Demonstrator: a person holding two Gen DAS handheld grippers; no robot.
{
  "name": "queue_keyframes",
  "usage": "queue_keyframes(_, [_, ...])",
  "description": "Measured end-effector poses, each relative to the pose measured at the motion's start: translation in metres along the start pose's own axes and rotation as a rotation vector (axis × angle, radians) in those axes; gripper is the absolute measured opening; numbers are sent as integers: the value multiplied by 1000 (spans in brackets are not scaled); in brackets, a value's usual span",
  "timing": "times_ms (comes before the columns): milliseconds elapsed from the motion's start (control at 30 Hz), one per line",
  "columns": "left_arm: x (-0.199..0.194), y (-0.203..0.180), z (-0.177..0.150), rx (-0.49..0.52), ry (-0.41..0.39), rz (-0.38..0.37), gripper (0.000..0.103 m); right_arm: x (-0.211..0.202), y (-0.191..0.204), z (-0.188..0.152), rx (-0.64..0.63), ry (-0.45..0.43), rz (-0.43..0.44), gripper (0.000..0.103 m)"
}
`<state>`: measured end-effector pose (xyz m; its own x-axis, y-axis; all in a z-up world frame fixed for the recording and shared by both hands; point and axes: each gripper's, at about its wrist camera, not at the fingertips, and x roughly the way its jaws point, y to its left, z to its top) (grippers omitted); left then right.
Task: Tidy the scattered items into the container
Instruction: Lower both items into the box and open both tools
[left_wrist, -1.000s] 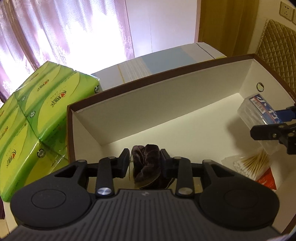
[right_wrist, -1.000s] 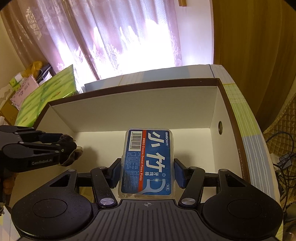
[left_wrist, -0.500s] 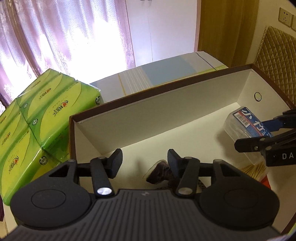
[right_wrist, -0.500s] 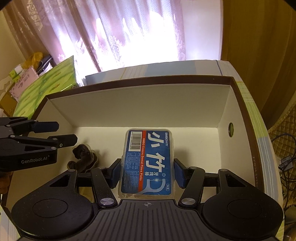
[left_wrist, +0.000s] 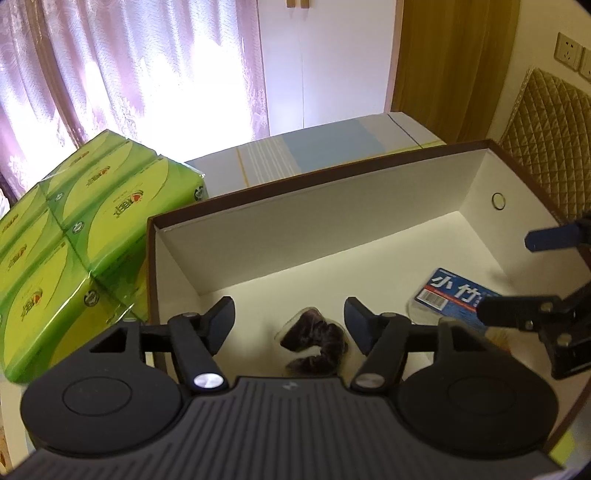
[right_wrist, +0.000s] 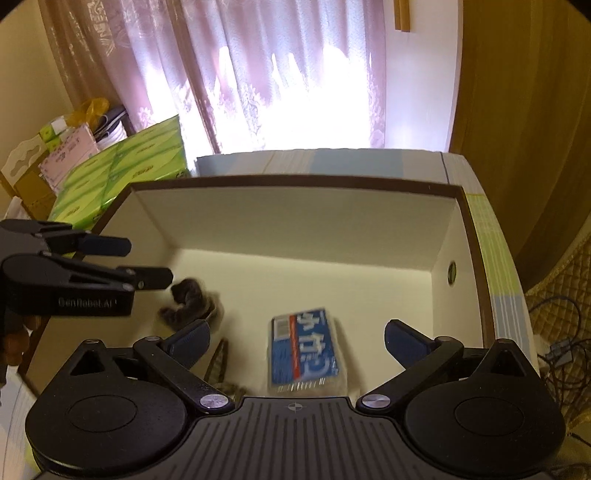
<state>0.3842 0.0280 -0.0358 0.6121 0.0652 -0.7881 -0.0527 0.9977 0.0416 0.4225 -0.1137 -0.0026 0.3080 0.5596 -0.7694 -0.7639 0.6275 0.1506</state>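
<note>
A brown-rimmed cardboard box (left_wrist: 332, 173) with a white inside fills both views; it also shows in the right wrist view (right_wrist: 295, 182). A dark furry item in clear wrap (left_wrist: 314, 341) lies on its floor below my open left gripper (left_wrist: 290, 319). It appears in the right wrist view (right_wrist: 188, 302) too. A blue-labelled floss pick box (right_wrist: 304, 350) lies on the floor under my open right gripper (right_wrist: 297, 336). It shows in the left wrist view (left_wrist: 448, 293), with the right gripper (left_wrist: 517, 275) above it.
Green tissue packs (left_wrist: 62, 236) lie stacked left of the box. The box stands on a striped blue and white cloth (left_wrist: 325, 144). Curtains hang behind. A quilted panel (left_wrist: 546, 136) stands at the right. Brown sticks (right_wrist: 221, 360) lie inside the box.
Both grippers opened. The furry item dropped from the left gripper to the box floor, then the floss pick box dropped from the right. Both grippers rose.
</note>
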Motion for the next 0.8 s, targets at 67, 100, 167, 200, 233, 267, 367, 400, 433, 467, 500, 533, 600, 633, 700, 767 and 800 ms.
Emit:
queue_keyframes(67, [-8,-1,-3,-5,1,-7,64,-8,4,-7,1,-3,4,103])
queue_keyframes(100, [-12,-2,-6,-3,1,-9,65,-12,6,-10,3,-8,4,103])
queue_keyframes(167, [-23,-4,-11,3,-8,-12,65,-24,10,-15,7,-28,1,103])
queue_keyframes(200, [-28,-5,-13,4,-18,-14,66,-30,12,-18,10,-42,-4,103])
queue_keyframes(233, [-35,-5,-16,4,-29,-19,66,-36,13,-19,13,-56,-10,103])
queue_keyframes(267, [-42,-6,-18,4,-40,-25,66,-41,15,-20,19,-67,-16,103])
queue_keyframes(367, [-63,-5,-22,3,-73,-38,67,-56,17,-23,47,-100,-26,103])
queue_keyframes(400, [-71,-5,-23,4,-85,-41,67,-61,17,-24,54,-114,-26,103])
queue_keyframes(433, [-78,-5,-25,5,-96,-44,68,-67,17,-25,58,-126,-24,103])
queue_keyframes(467, [-87,-5,-27,7,-109,-46,68,-73,19,-27,62,-140,-25,103])
queue_keyframes(500, [-95,-4,-30,11,-121,-49,69,-79,20,-28,64,-153,-26,103])
queue_keyframes(533, [-103,-4,-33,15,-133,-49,70,-85,21,-31,67,-165,-30,103])
queue_keyframes(600, [-119,-4,-40,23,-156,-46,71,-96,25,-36,77,-184,-40,103])
queue_keyframes(633, [-125,-4,-44,26,-165,-49,71,-101,27,-39,85,-191,-45,103])
queue_keyframes(700, [-140,-3,-55,27,-180,-56,72,-111,30,-46,105,-200,-51,103])
queue_keyframes(767, [-151,-2,-65,25,-184,-64,73,-119,34,-55,125,-202,-50,103])
queue_keyframes(800, [-156,0,-70,25,-184,-67,74,-123,37,-61,133,-200,-52,103])
